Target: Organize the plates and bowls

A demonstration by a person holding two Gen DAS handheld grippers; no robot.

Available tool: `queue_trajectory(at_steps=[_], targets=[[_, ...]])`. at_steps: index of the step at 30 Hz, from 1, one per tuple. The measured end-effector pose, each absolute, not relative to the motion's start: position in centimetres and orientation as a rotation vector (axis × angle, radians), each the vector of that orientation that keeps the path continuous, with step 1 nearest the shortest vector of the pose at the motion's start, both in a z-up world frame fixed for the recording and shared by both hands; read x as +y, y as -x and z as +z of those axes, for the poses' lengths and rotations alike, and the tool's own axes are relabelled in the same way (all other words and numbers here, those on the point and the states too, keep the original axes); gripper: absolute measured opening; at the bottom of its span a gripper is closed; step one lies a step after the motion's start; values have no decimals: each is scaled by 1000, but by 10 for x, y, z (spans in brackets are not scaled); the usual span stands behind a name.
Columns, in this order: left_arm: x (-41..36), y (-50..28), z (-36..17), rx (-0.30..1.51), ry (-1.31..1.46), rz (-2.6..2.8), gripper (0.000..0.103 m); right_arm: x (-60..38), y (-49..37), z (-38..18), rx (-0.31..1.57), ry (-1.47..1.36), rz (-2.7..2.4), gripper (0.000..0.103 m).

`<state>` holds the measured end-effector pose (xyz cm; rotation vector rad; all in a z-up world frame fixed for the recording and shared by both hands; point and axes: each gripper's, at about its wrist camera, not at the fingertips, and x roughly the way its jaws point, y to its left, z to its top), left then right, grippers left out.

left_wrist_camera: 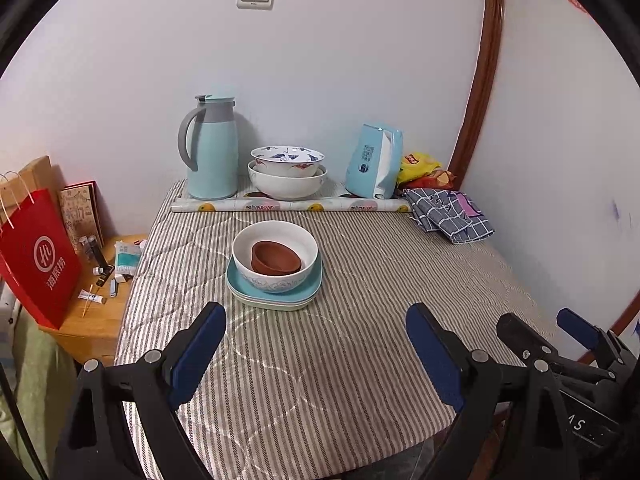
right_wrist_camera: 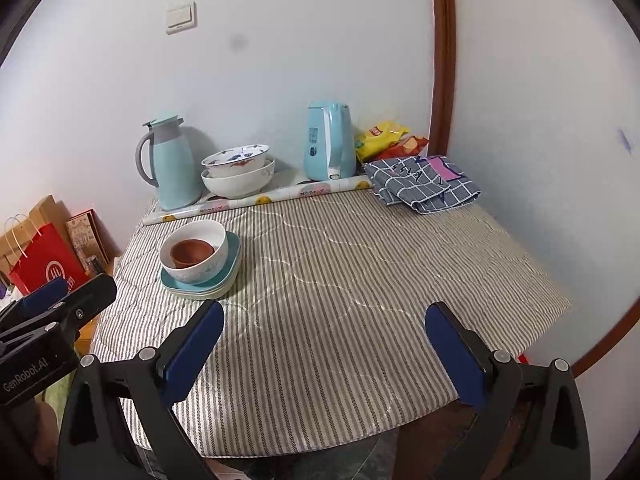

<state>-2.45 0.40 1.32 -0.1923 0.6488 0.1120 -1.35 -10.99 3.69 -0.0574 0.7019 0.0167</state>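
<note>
Left wrist view only: wooden side stand (left_wrist_camera: 96,320) at left with small tubes and bottles (left_wrist_camera: 105,276) on it, red paper bag (left_wrist_camera: 38,260) fully visible. Right wrist view shows only the bag's top (right_wrist_camera: 44,268), plus more of the counter's right edge (right_wrist_camera: 532,280).

Both grippers hang above the near edge of the striped counter (left_wrist_camera: 360,300), holding nothing. Left gripper (left_wrist_camera: 316,344) jaws wide apart; right gripper (right_wrist_camera: 324,348) jaws wide apart.

Task stack sits mid-left on the counter: small brown bowl (left_wrist_camera: 276,258) tilted inside white bowl (left_wrist_camera: 275,256), which sits on stacked teal plates (left_wrist_camera: 274,296). Well behind, by the wall: patterned bowl (left_wrist_camera: 287,159) nested in a plain white bowl (left_wrist_camera: 287,184), between the teal thermos jug (left_wrist_camera: 212,148) and blue kettle (left_wrist_camera: 374,162). Folded checked cloth (right_wrist_camera: 424,184) at far right.
</note>
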Motion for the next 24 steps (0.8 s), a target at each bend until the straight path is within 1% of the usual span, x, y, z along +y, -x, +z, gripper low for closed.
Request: queue_trajectory(at_steps=[24], targets=[[2,25,15,644,181,109,92,-103,18,38,697,70,21,100]])
